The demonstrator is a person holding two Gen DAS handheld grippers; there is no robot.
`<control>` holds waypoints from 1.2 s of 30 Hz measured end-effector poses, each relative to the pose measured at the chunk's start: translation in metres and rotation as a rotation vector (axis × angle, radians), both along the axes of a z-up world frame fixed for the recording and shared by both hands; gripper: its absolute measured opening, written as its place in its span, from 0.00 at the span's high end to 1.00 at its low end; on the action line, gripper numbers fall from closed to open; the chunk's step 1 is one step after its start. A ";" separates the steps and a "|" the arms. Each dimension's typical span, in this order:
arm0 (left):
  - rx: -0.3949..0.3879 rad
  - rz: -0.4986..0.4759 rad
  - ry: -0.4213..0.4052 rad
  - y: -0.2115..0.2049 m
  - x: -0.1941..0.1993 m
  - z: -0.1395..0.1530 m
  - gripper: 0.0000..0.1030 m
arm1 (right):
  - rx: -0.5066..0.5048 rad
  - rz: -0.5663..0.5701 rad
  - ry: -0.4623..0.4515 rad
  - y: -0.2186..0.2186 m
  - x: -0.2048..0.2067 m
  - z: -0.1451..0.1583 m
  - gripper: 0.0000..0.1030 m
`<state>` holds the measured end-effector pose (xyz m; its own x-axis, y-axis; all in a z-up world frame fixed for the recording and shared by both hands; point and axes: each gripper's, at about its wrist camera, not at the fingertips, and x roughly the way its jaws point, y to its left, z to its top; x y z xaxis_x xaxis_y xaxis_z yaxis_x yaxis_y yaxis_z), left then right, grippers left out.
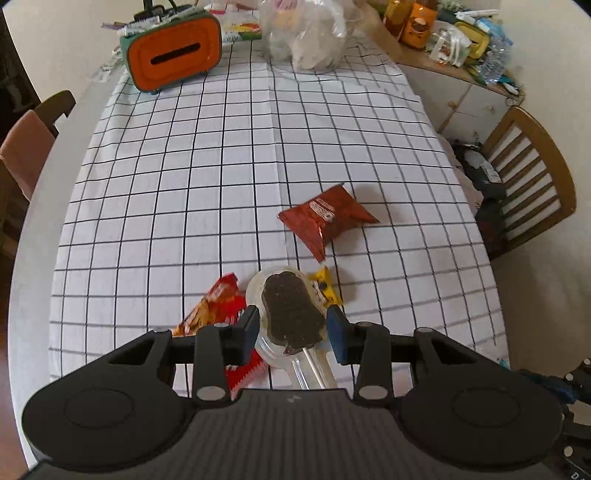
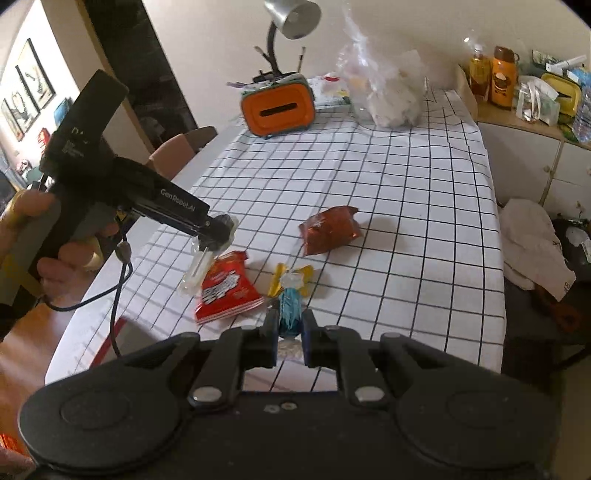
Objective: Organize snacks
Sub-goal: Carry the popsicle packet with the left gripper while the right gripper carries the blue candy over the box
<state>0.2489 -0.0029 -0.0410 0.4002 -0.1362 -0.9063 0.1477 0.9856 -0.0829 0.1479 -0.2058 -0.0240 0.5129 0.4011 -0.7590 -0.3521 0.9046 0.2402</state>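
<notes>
The left gripper [image 1: 291, 328] had its fingers closed part-way on a dark chocolate lollipop in a clear plastic wrapper [image 1: 290, 314], lifted clear of the desk [image 1: 221, 166]; the end of its white stick was cut off behind the gripper body. In the right wrist view only the wrapper's pale tail [image 2: 197, 267] hung out below that gripper [image 2: 218, 230], and the chocolate itself was hidden. The right gripper [image 2: 290, 328] had its fingers pinched nearly together on a small blue twisted-foil sweet [image 2: 290, 312], whose lower end I could not make out.

Near the desk's near edge lay a red-and-orange crinkled snack packet [image 2: 225, 293], half covered in the left view [image 1: 218, 308]. A small yellow wrapper [image 1: 325, 290] peeked from behind the lollipop, its print too small to read. A brown-red foil packet [image 1: 327, 218] sat alone nearer the middle.

Beyond it the checked cloth ran bare to the far edge, where an orange-fronted box with a slot [image 1: 173, 53] stood at the left corner and a clear plastic bag [image 1: 310, 35] beside it.
</notes>
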 end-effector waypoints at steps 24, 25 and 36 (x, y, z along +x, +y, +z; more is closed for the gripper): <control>0.019 -0.040 0.008 0.005 -0.155 -0.013 0.62 | 0.031 0.080 0.057 0.020 -0.098 -0.017 0.89; 0.029 -0.037 0.014 0.005 -0.159 -0.018 0.62 | 0.032 0.082 0.063 0.022 -0.101 -0.020 0.89; 0.064 -0.037 0.086 0.005 -0.185 -0.061 0.62 | 0.033 0.066 0.166 0.045 -0.120 -0.062 0.89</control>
